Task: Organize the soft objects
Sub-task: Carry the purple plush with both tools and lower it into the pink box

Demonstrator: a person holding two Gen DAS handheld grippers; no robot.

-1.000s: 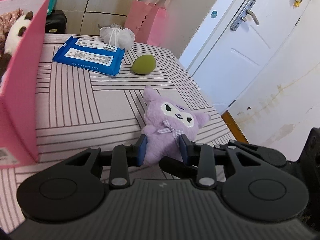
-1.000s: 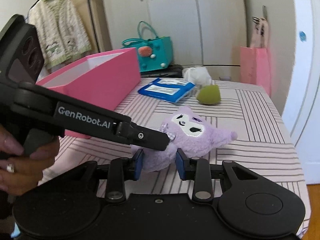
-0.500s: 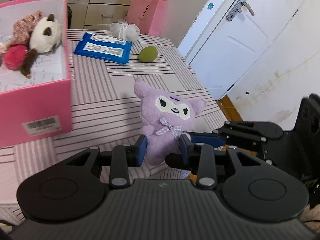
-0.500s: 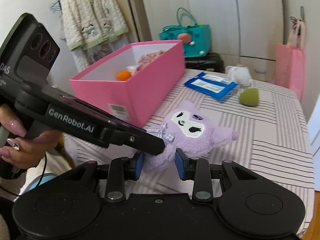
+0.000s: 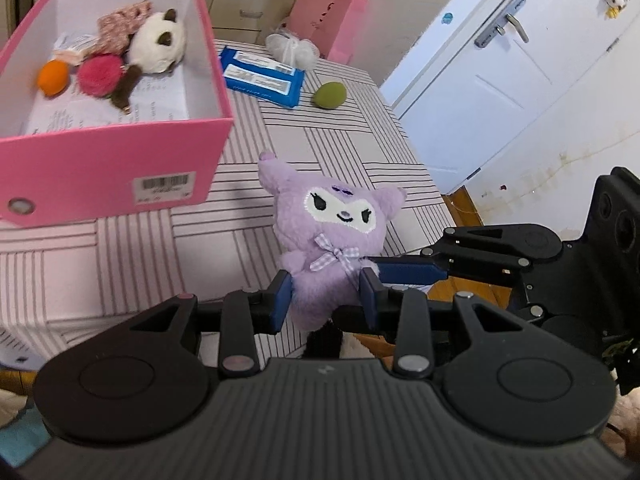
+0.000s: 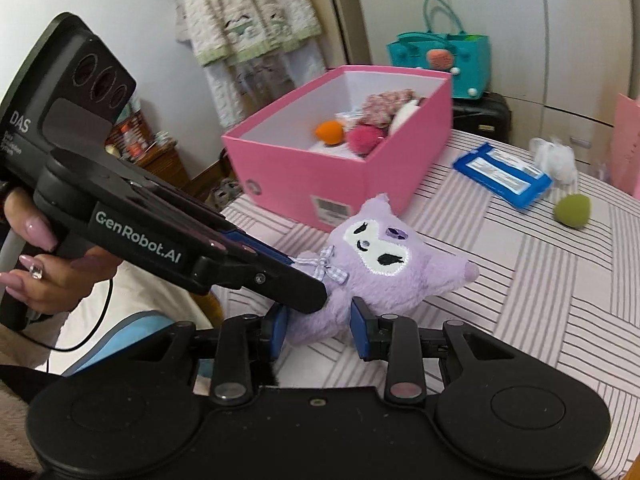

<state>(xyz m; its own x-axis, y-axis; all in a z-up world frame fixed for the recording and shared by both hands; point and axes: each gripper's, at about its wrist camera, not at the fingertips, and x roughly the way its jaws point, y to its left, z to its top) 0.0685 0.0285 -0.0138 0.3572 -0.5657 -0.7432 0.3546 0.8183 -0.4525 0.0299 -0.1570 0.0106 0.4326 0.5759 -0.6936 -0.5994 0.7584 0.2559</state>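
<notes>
A purple plush toy (image 5: 332, 236) with a white face and a checked bow hangs above the striped table, held from both sides. My left gripper (image 5: 325, 301) is shut on its lower body. My right gripper (image 6: 318, 330) is shut on the same plush toy (image 6: 380, 268), and its blue finger comes in from the right in the left wrist view. The open pink box (image 5: 120, 152) stands to the left, holding a panda plush (image 5: 158, 42), a pink pompom (image 5: 98, 74) and an orange ball (image 5: 52, 78). In the right wrist view the pink box (image 6: 320, 168) lies beyond the plush toy.
A blue wipes pack (image 5: 262, 76), a green sponge (image 5: 330, 95) and a white pouch (image 5: 290, 49) lie on the far part of the table (image 5: 120, 256). A pink bag (image 5: 330, 14) stands behind, a white door (image 5: 500, 76) to the right. A hand (image 6: 36, 264) grips the left tool.
Both grippers have risen with the purple plush, lifting it off the table. The views now look down into the pink box, which has come closer.
</notes>
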